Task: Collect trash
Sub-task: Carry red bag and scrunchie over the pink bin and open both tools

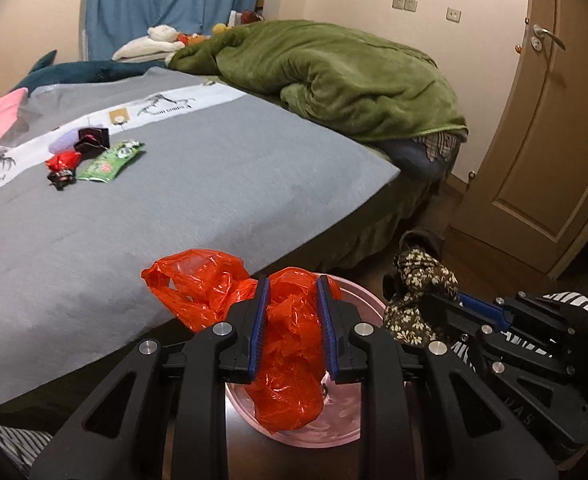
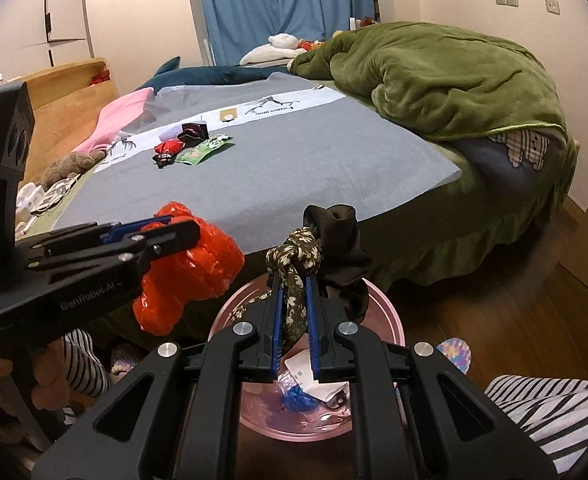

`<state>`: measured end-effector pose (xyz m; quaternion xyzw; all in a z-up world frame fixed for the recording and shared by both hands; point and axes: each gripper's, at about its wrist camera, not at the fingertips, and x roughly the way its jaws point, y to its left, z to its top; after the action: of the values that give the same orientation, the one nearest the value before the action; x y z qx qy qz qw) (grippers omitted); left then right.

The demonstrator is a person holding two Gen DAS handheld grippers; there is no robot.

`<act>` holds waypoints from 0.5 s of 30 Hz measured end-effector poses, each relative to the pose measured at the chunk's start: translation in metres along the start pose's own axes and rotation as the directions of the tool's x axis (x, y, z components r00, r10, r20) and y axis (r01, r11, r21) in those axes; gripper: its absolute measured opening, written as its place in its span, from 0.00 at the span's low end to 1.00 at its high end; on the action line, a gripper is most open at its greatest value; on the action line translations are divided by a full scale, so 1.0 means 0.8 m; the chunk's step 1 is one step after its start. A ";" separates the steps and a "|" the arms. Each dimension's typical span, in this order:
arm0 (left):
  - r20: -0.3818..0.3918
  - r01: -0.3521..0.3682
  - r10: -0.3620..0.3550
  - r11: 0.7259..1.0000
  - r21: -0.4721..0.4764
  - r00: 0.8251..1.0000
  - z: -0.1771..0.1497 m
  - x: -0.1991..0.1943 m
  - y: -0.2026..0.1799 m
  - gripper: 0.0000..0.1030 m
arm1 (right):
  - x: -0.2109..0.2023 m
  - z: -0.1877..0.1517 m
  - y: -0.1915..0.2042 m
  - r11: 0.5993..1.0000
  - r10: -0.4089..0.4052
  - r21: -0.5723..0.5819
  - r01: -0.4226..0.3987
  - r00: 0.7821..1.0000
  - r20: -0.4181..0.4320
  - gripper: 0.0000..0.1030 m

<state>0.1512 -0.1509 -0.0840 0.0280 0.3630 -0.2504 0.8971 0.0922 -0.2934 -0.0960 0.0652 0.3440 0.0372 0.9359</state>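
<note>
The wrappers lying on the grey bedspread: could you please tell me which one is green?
The long flat green wrapper at the right of the cluster; the crumpled red wrapper and the dark box lie beside it.

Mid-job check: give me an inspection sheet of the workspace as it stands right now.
Surface: grey bedspread, flat, on the bed.
Job's things: pink bin on the floor by the bed, scraps inside; red plastic bag and floral cloth held above it; green wrapper, red wrapper and dark wrapper on the bedspread.
Clutter: green blanket heaped at the far side; plush toys by the curtain.
Grippers: left gripper jaws closed on the bag; right gripper jaws closed on the cloth.
Cables: nothing seen.
Surroundings: blue curtain, door, wooden floor.
</note>
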 end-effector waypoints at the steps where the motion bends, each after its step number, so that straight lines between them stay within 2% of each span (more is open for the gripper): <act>1: -0.006 0.003 -0.003 1.000 0.001 1.000 -0.001 0.003 0.000 0.23 | 0.001 -0.001 -0.001 1.000 0.001 0.001 -0.001 1.000 -0.002 0.11; 15: -0.086 0.013 -0.011 1.000 0.026 0.996 -0.012 0.045 -0.015 0.23 | 0.037 -0.016 -0.030 0.999 0.001 0.048 0.003 0.996 -0.086 0.13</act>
<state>0.1619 -0.1747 -0.1133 0.0483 0.3983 -0.2590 0.8786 0.1071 -0.3122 -0.1280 0.0860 0.3848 0.0312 0.9185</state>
